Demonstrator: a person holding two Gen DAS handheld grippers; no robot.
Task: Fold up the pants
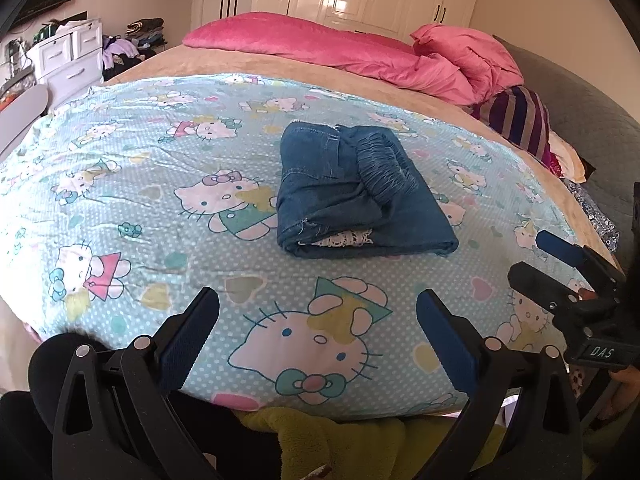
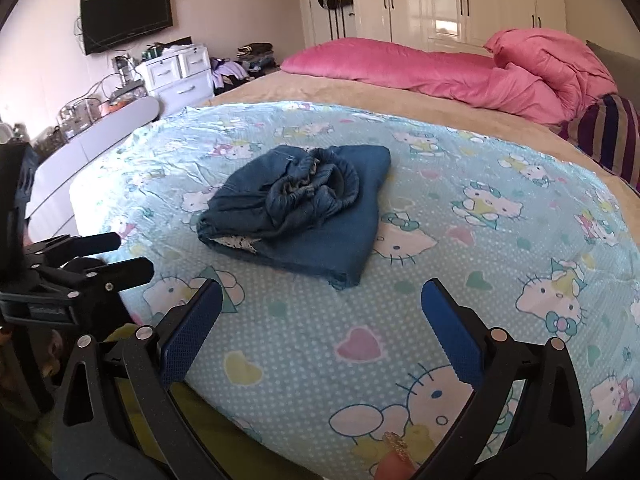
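Near bed edge: left hand-held gripper (image 1: pixel 318 312) wide open, holds nothing, hovers over sheet (image 1: pixel 120 200). Right hand-held gripper (image 2: pixel 322 304) likewise wide open, empty, just beside left one. Pants (image 1: pixel 356 192) folded into compact denim bundle, lying mid-sheet, apart from both grippers; elastic waistband on top, white lace showing at near fold. Pink duvet (image 1: pixel 460 64) bunched at far end of bed.

I see the pants (image 1: pixel 360 192) folded on the printed sheet (image 1: pixel 160 208), ahead of both grippers and apart from them. My left gripper (image 1: pixel 318 312) sits left of my right gripper (image 2: pixel 322 300). Behind the sheet lies a quilt (image 2: pixel 460 68), with wardrobes (image 2: pixel 460 0) beyond.
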